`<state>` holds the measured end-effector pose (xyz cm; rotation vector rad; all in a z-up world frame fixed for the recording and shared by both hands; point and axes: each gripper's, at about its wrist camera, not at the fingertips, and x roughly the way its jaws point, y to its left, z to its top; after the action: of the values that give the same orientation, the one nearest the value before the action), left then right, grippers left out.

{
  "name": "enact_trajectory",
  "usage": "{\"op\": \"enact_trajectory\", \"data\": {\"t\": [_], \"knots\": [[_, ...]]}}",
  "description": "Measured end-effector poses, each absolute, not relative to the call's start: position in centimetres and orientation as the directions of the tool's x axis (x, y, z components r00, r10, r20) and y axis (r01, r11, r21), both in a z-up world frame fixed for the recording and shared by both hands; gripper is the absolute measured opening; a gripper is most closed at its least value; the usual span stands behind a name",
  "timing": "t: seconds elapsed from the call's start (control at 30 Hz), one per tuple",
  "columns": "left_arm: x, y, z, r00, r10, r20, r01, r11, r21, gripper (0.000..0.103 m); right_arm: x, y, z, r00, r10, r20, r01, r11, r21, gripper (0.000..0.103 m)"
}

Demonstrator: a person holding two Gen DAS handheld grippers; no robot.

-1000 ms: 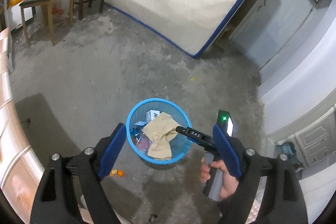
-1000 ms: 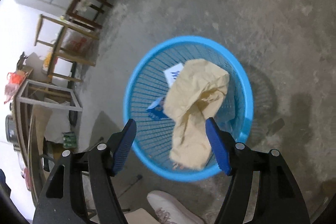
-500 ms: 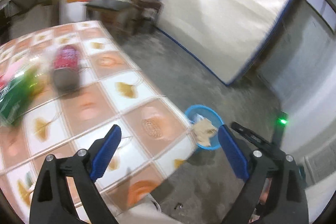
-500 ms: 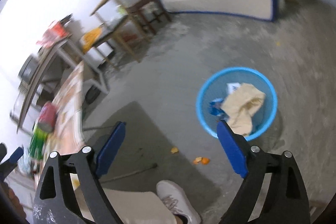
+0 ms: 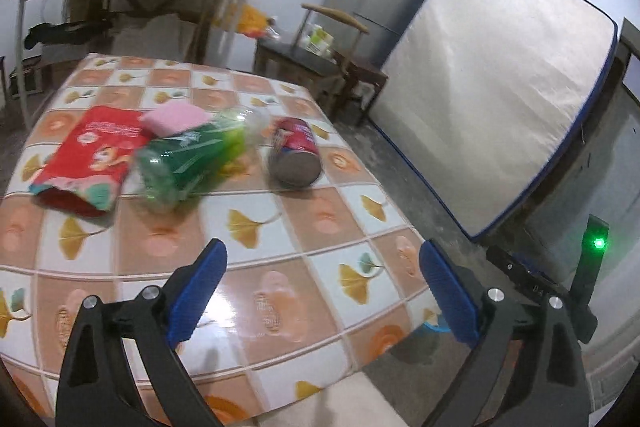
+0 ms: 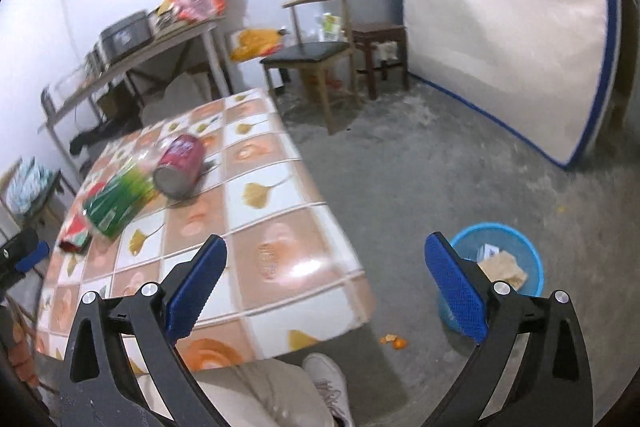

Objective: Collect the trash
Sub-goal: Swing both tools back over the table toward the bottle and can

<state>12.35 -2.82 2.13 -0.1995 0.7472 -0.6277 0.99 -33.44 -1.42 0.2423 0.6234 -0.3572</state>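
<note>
Both grippers, left gripper [image 5: 322, 281] and right gripper [image 6: 326, 275], have swung from the bin [image 6: 498, 267] to the desk [image 5: 280, 287], jaws opening wide and empty, with 3 trash items ahead.

The left wrist view looks forward and downward between its own fingers [image 5: 198, 285] from above the near edge of the tabletop [image 5: 256, 283], facing across it toward the far wall. The right wrist view sits further to the side, off the tabletop's [image 6: 276, 227] corner, angled down over the floor [image 6: 420, 163], with the blue basket [image 6: 528, 267] close on its right. Both share the tabletop, the green bottle [image 5: 188, 159], the can [image 5: 296, 155], the chair [image 6: 316, 55] and the mattress [image 5: 492, 95]. Both pictures are somewhat blurred, so fine detail is probably unreliable.
</note>
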Motion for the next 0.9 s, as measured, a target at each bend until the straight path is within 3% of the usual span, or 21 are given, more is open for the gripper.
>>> {"op": "enact_trajectory", "data": {"t": [0.5, 0.9], "knots": [[13.6, 6.4, -0.8, 0.676, -0.462, -0.574, 0.267, 0.880, -0.394, 0.096, 7.3, -23.5, -0.7, 0.765, -0.208, -0.610, 0.203, 0.976, -0.078, 0.095], [15.8, 10.3, -2.3, 0.734, -0.388, -0.558, 0.189, 0.905, -0.381, 0.096, 10.9, -21.5, -0.4, 0.758, 0.187, -0.625, -0.043, 0.970, 0.238, 0.095]]}}
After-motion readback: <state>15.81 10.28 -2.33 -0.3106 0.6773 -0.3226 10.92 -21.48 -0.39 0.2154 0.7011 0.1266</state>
